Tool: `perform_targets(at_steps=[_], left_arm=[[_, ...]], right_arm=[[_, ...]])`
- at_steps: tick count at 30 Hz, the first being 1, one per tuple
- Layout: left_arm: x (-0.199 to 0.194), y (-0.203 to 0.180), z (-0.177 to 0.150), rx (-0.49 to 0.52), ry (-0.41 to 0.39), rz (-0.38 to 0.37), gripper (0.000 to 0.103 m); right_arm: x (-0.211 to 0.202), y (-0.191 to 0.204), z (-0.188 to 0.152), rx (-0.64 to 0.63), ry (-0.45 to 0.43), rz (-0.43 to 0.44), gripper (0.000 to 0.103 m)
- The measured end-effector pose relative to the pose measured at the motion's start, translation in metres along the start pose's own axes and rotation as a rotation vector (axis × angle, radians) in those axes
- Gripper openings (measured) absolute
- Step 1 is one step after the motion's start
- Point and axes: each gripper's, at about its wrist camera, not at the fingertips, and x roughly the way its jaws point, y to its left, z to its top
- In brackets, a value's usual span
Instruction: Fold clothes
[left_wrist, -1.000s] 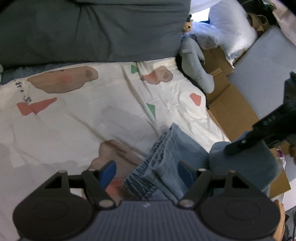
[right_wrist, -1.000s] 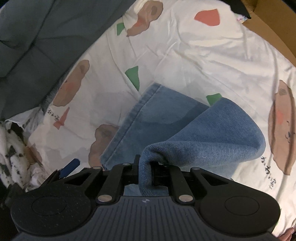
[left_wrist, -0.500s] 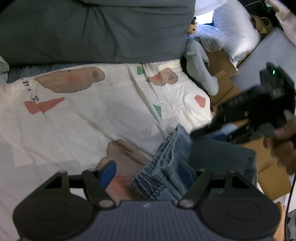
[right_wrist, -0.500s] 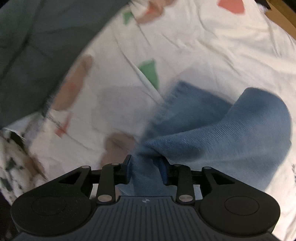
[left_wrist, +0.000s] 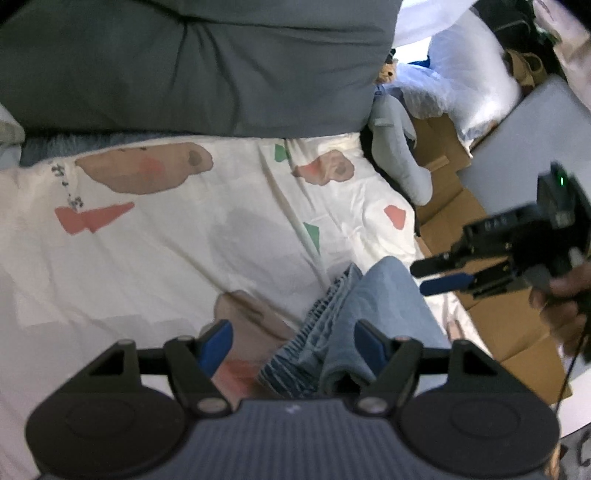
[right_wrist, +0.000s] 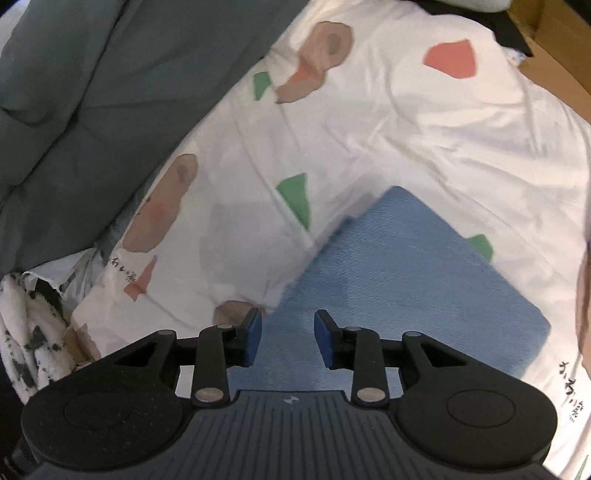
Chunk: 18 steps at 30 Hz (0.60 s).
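Denim now lies flat on the bed: the blue jeans (right_wrist: 402, 280) sit as a tidy folded block on the white printed sheet (right_wrist: 369, 122), near the bed's edge, with the top layer smooth and its corners roughly squared. The right gripper (right_wrist: 288, 341) has just been opening, and nothing is between its jaws now; the blue pads (right_wrist: 253, 338) stand apart above the near end of the cloth without pressing on it. A second ago that same gripper was clamped on a raised fold of the denim, carrying it over the lower layer, so the fold has been laid down and let go. In the left view the right gripper (left_wrist: 448, 275) hangs in the air beside the bed, clear of the fabric, held by a hand (left_wrist: 561, 302). The left gripper (left_wrist: 291, 341) is spread wide, as it was a second ago, with the gathered waistband and folded edge of the jeans (left_wrist: 373, 306) lying between its pads (left_wrist: 218, 341); I judge it is not gripping them. This fold looks finished, and the next step is probably another fold or a smoothing pass.
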Motion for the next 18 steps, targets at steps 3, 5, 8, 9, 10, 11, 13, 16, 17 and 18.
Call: perform_targets(at_steps=[3,5,8,9,10,11,13,16,17,18], left_arm=[[0.005,-0.003,-0.001,-0.024,0.014,-0.042,0.078],[0.011,-0.007,-0.003,-0.027,0.03,-0.062,0.078],[0.02,-0.013,-0.004,-0.039,0.046,-0.093,0.078],[0.022,-0.014,-0.004,-0.048,0.051,-0.103,0.078],[0.025,-0.014,-0.005,-0.057,0.058,-0.112,0.077],[0.028,-0.015,-0.005,-0.061,0.063,-0.117,0.075],[0.033,-0.017,-0.008,-0.064,0.077,-0.119,0.069],[0.042,-0.017,-0.014,-0.084,0.119,-0.118,0.054],[0.042,-0.017,-0.016,-0.086,0.121,-0.111,0.052],[0.043,-0.018,-0.017,-0.084,0.12,-0.101,0.046]], right_arm=[[-0.003,-0.015,-0.004,-0.013,-0.033,-0.026,0.043],[-0.006,-0.025,-0.004,-0.021,-0.056,-0.054,0.043],[-0.006,-0.039,0.0,-0.029,-0.09,-0.074,0.044],[-0.006,-0.044,0.001,-0.031,-0.1,-0.079,0.045],[-0.004,-0.047,0.004,-0.041,-0.115,-0.08,0.047],[-0.002,-0.049,0.006,-0.051,-0.129,-0.082,0.048],[0.002,-0.055,0.011,-0.073,-0.158,-0.084,0.055],[0.014,-0.059,0.017,-0.136,-0.188,-0.063,0.055],[0.018,-0.06,0.019,-0.162,-0.197,-0.052,0.055],[0.022,-0.061,0.021,-0.187,-0.206,-0.042,0.056]])
